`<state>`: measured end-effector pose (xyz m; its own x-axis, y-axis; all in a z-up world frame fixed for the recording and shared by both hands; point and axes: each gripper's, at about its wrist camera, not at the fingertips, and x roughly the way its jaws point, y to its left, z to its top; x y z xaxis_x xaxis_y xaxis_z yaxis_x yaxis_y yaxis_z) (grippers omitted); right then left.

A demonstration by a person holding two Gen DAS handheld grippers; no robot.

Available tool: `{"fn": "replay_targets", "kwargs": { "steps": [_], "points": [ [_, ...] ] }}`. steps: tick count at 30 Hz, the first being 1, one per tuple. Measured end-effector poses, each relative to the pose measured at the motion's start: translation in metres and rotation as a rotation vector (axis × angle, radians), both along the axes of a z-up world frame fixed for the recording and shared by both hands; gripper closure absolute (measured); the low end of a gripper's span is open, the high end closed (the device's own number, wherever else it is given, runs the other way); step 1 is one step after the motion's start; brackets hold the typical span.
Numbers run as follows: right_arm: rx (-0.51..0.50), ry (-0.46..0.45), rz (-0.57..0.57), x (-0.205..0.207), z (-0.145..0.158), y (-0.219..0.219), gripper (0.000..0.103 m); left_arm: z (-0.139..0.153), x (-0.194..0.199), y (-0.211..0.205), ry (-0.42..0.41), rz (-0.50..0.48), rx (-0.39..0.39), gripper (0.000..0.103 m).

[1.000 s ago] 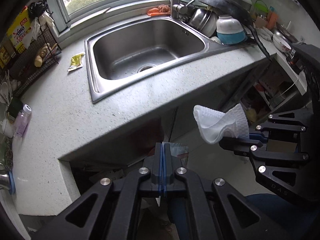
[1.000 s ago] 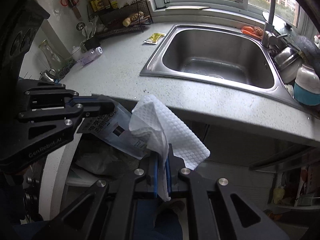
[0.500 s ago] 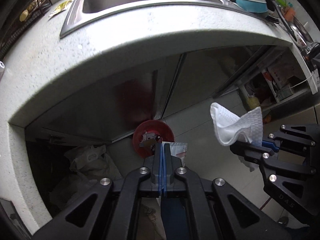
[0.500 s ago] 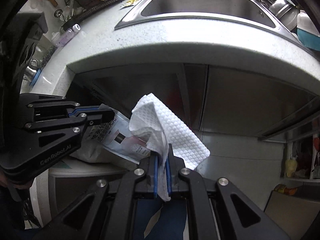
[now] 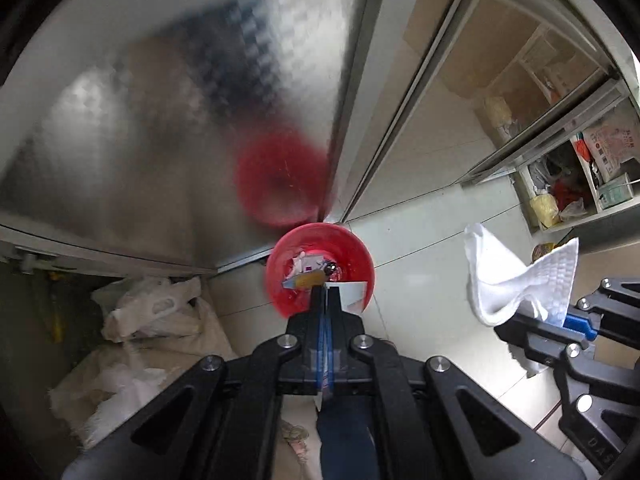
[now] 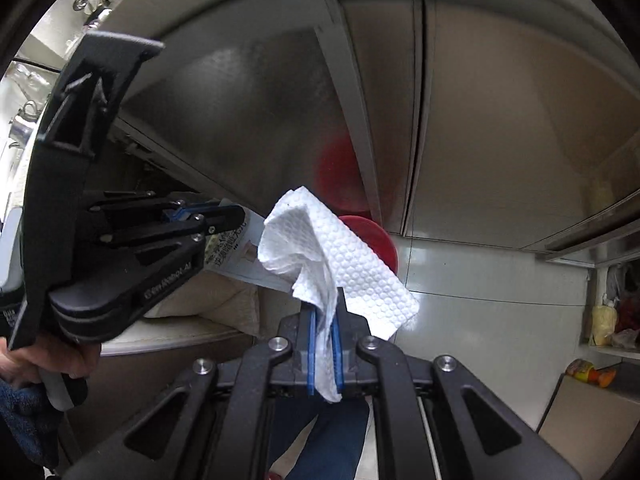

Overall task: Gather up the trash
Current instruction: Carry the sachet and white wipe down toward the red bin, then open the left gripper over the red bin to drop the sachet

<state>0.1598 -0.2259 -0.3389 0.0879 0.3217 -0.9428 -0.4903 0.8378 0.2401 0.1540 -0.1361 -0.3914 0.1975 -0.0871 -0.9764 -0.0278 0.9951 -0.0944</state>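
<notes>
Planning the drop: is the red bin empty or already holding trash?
Holding trash: the red bin on the floor shows wrappers and scraps inside.

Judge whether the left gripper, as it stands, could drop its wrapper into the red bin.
Probably yes: the left gripper, shut on the wrapper, hangs over the open red bin, with nothing between.

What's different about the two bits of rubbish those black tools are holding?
The paper towel is white, dimpled and crumpled, flopping loosely above the right tool. The packet in the left tool is flat, stiff and printed with text. Both are pinched tight between shut tools near the red bin.
</notes>
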Motion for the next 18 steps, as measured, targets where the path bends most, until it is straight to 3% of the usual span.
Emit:
{"fn": "replay_targets", "kwargs": {
  "steps": [8,11,12,13,18],
  "points": [
    [0.011,0.004,0.0,0.002,-0.028,0.003,0.097,-0.014,0.007,-0.004,-0.032,-0.006,0.035,0.101],
    [0.015,0.002,0.002,-0.008,-0.03,-0.002,0.097,-0.013,0.009,-0.008,-0.041,-0.026,0.091,0.08],
    [0.016,0.007,-0.004,-0.009,-0.031,-0.001,0.097,-0.012,0.008,-0.008,-0.046,-0.026,0.1,0.065],
    [0.015,0.012,-0.011,-0.01,-0.032,-0.001,0.097,-0.012,0.008,-0.008,-0.049,-0.026,0.099,0.058],
    [0.01,0.022,0.002,-0.011,-0.031,0.008,0.097,-0.011,0.005,0.001,-0.044,-0.014,0.114,0.045]
  ]
}}
